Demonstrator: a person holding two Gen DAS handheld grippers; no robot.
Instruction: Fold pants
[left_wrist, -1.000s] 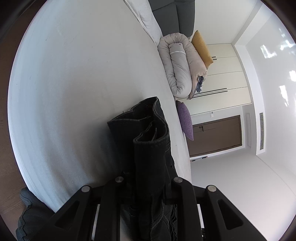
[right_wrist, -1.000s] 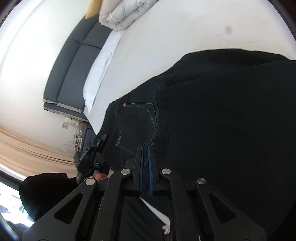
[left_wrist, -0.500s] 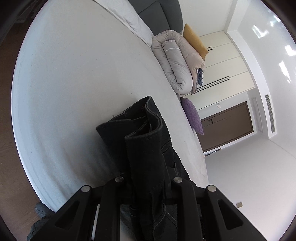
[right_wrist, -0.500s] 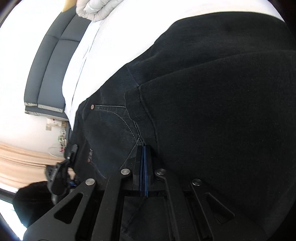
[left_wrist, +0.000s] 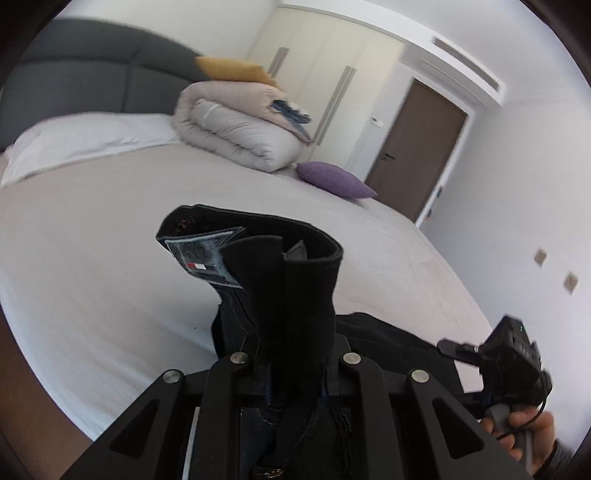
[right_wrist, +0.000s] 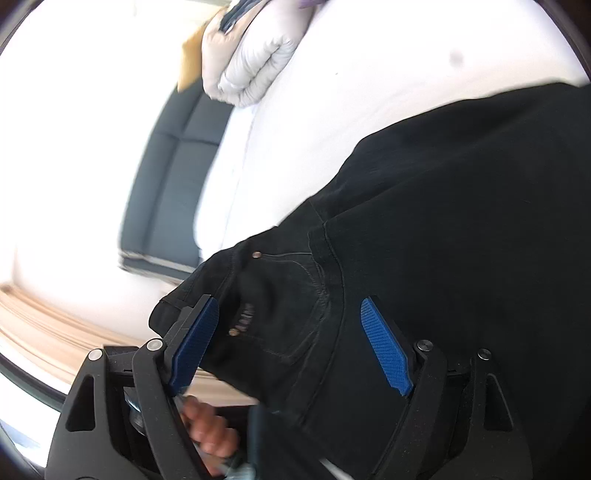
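- The left gripper (left_wrist: 291, 363) is pinched narrow on a bunched waistband of the black pants (left_wrist: 258, 295); the fabric rises straight ahead of its jaws as a stiff upright fold, with a sewn label (left_wrist: 207, 258) facing out on the left of the bunch.
- The right gripper (right_wrist: 291, 350) has its jaws opening wide, blue pads (right_wrist: 386, 350) well apart. The pocket area of the pants (right_wrist: 443, 221) lies flat between and beyond them, but neither pad presses on it.
- Past both tools the white bed (left_wrist: 92, 240) stretches away, with a rolled duvet (left_wrist: 236, 136) and a purple cushion (left_wrist: 332, 179) far ahead, well clear of the work.
- Risk, as I judge it: only one grip carries the cloth. If the left hand lifts or swings the waistband, the free weight may drag the laid layers out of line and spoil the fold.
- The pinch holds several thick denim layers at once. An inner layer could slide out, leaving the edges uneven when set down.
- The right tool's open fingers sit just over the fabric. A careless pull back could snag the pocket seam and rumple the flat part.
- The pants lie near the bed's edge on the right tool's left side; a slack leg could slip off.
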